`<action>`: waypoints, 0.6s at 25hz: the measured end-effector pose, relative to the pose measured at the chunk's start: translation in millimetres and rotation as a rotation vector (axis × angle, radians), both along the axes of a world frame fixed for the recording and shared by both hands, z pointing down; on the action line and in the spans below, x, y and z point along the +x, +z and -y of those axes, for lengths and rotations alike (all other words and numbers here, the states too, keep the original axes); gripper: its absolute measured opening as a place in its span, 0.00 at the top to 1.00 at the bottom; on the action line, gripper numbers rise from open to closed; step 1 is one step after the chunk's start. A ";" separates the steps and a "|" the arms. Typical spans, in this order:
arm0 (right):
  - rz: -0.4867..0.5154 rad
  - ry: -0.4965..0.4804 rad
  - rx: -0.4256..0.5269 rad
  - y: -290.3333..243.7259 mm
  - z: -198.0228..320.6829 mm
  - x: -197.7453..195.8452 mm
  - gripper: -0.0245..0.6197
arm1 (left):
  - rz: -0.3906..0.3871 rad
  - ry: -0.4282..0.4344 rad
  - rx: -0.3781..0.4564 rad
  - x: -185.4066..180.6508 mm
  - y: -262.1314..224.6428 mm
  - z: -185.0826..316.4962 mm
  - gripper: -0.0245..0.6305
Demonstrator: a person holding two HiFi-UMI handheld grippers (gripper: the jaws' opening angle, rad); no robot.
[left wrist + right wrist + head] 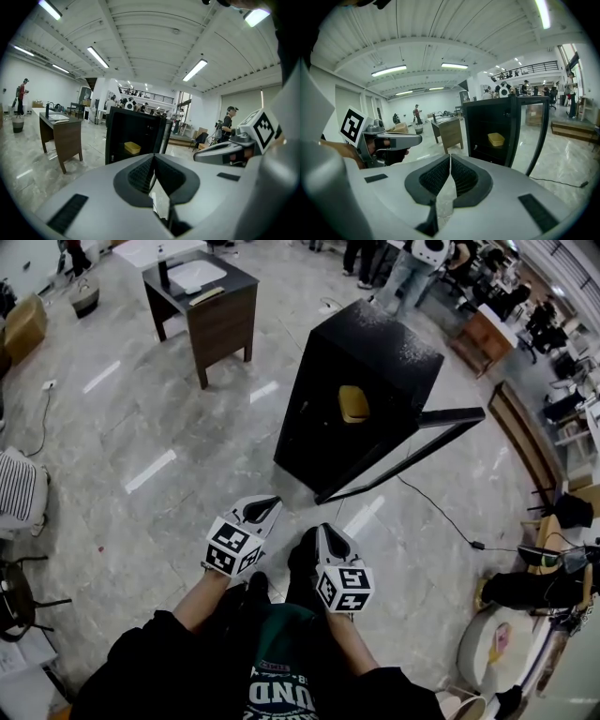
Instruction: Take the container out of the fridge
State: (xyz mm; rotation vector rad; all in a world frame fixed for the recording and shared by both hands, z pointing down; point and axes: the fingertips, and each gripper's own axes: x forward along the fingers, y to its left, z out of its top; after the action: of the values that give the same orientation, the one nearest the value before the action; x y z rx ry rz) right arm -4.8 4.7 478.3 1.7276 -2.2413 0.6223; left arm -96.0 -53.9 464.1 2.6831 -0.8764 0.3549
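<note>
A black fridge (361,390) stands on the marble floor ahead of me, its glass door (412,451) swung open to the right. Inside, on a shelf, sits a yellow container (353,403). The left gripper view shows the container (132,148) in the fridge (117,136), and so does the right gripper view, with the container (496,138) beside the open door (540,131). Both grippers hang close to my body, well short of the fridge. My left gripper (265,505) is shut and empty. My right gripper (329,533) is shut too, with nothing held.
A dark wooden desk (202,301) stands at the far left of the fridge. A black cable (441,514) runs across the floor to the right of the door. People stand in the background (412,268). A round white table (497,643) is at the lower right.
</note>
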 end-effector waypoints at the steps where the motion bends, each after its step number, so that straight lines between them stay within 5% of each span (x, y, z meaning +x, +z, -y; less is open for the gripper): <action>1: 0.002 -0.003 0.003 0.2 2.7 0.8 0.91 | 0.002 -0.003 0.002 0.4 0.1 2.1 0.94; 15: 0.040 -0.061 0.005 9.3 65.2 20.1 0.91 | 0.047 -0.050 0.004 17.9 4.8 58.7 0.94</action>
State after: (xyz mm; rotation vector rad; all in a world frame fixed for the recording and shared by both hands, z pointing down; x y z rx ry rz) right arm 15.3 -60.4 487.6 1.6557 -2.3148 0.6436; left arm -78.1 -112.6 468.9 2.6609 -0.9575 0.4066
